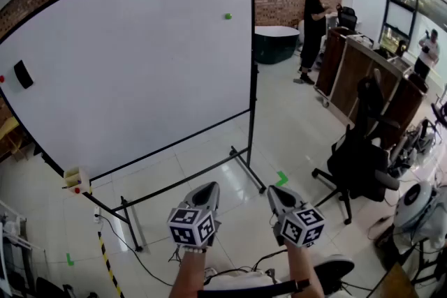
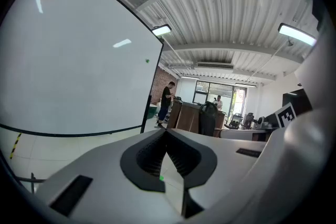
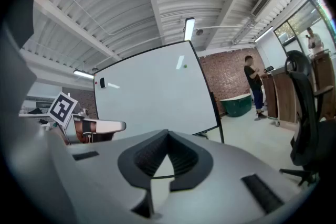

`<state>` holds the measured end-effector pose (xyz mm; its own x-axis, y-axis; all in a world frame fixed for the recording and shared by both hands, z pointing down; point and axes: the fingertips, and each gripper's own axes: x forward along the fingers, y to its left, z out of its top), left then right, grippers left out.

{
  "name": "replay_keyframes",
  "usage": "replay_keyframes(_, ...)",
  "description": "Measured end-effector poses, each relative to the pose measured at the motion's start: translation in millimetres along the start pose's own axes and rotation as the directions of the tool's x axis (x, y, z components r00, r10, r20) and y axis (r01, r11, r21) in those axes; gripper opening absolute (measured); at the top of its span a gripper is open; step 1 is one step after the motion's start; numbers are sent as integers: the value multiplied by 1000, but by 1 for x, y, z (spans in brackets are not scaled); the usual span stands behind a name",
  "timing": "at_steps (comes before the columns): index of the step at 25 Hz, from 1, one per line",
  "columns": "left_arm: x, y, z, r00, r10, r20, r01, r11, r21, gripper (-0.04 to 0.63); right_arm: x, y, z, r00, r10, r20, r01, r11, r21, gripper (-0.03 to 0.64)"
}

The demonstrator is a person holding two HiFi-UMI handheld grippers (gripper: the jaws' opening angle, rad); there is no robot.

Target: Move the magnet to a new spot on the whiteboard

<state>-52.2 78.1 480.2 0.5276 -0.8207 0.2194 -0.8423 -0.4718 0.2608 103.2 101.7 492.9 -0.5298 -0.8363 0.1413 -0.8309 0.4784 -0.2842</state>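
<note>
Nearest, both hand-held grippers hang low in front of the person, over the floor. The left gripper has its jaws together with nothing between them, and the right gripper is closed and empty too. Only the 2 gripper views show this, since the head view sees the grippers from behind, past their marker cubes.

Beyond them stands the whiteboard, ahead and to the left. The green magnet sits high on it, near the top right corner, well apart from both grippers and up and forward from either. It is a small round dot, so no long axis can be told.

In the right gripper view the magnet lies almost straight above the jaw line. In the left gripper view it lies up and off to the left. The right gripper therefore looks better aimed, though neither is clearly nearer.

A black eraser clings at the board's left edge. Farther off, a person stands by a counter.
</note>
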Motion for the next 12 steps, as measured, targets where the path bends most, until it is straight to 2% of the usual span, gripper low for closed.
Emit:
replay_keyframes(6,13,-23,-5,1000,23,6,-23,1000,7,-3,-15,-25,2,1000,21,3,-22,1000,8,5)
replay_keyframes(12,27,-27,-6,997,74,18,-75,997,4,-3,-20,-49,-6,998,61,-8,-61,998,26,6)
